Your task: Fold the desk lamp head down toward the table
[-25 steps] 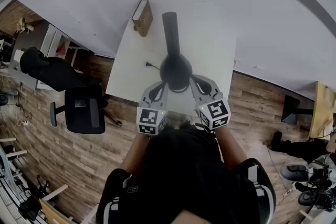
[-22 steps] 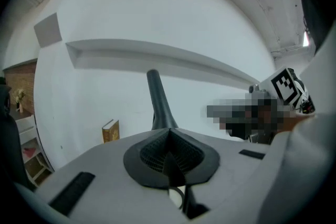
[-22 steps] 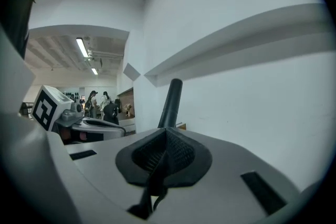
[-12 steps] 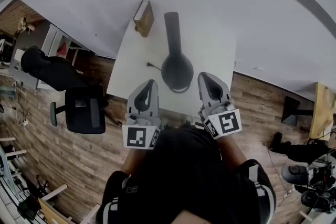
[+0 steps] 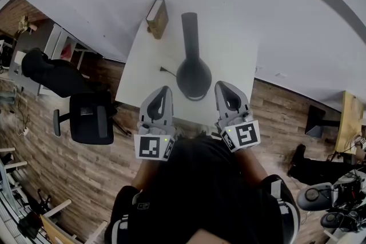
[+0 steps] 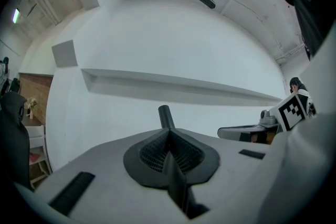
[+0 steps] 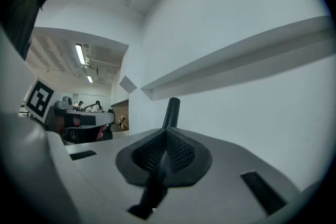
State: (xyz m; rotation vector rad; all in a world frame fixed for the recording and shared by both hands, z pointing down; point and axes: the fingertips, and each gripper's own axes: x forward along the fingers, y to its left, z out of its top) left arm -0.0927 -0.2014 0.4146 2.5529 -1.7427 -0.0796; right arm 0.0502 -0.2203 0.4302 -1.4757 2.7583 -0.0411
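Observation:
A black desk lamp (image 5: 193, 78) with a round base and a long dark bar (image 5: 189, 28) stands on the white table (image 5: 234, 48). My left gripper (image 5: 163, 91) and right gripper (image 5: 223, 86) hover at the table's near edge, one on each side of the base and apart from it. Both are shut with nothing between the jaws. In the left gripper view the shut left gripper (image 6: 168, 135) hides all but the lamp's dark bar (image 6: 165, 115) behind it. The right gripper view shows the same: the bar (image 7: 171, 110) rises behind the shut right gripper (image 7: 165, 136).
A brown box-like object (image 5: 155, 19) lies at the table's far left corner. A black cable end (image 5: 164, 71) lies left of the lamp base. A black office chair (image 5: 86, 117) stands on the wooden floor to the left. A white wall with a ledge (image 6: 178, 84) faces the table.
Both grippers were flanking the lamp base a second ago. They have since drawn back toward me and risen, and now hold still. The lamp stays where it was.

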